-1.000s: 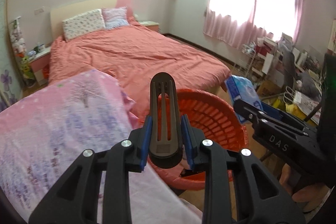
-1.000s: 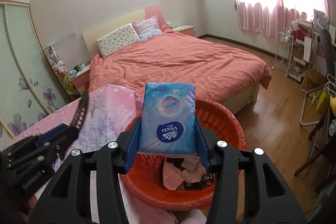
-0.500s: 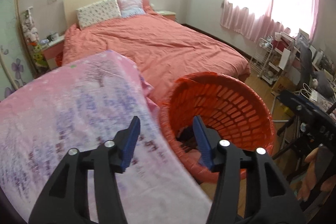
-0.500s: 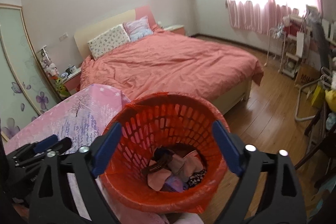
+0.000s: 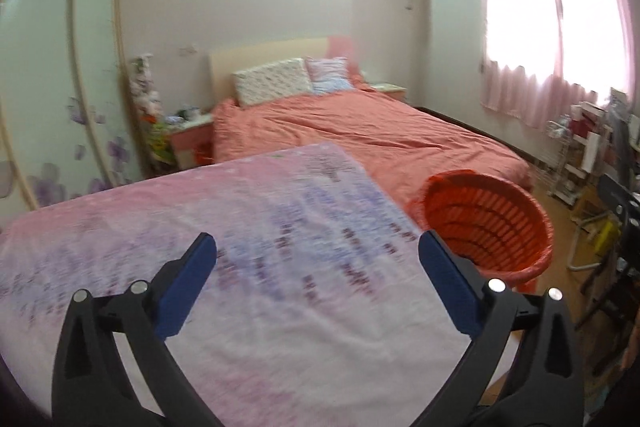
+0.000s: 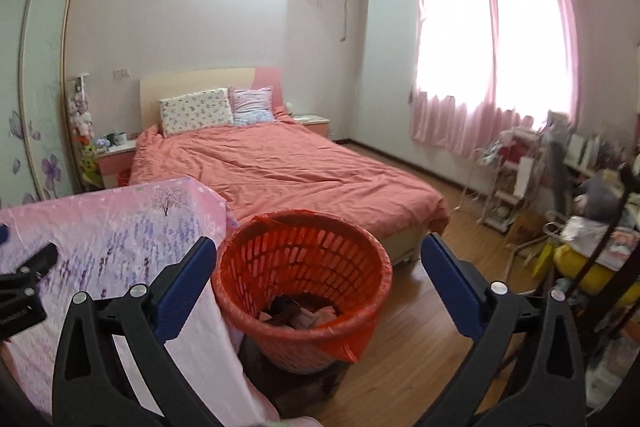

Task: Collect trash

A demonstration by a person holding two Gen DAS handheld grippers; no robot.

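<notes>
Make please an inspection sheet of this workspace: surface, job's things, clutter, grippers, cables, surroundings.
Surface: pink floral cloth covers the table; nothing lies on the part in view.
Job's things: orange basket stands on the wooden floor beside the table, with a heap of discarded items at its bottom.
Clutter: crowded shelves and bags at the right.
Grippers: left gripper jaws opening, nothing between them; right gripper jaws opening, nothing between them.
Cables: one cable hangs below the air conditioner.
Surroundings: bed, pink curtains, sliding wardrobe.
</notes>
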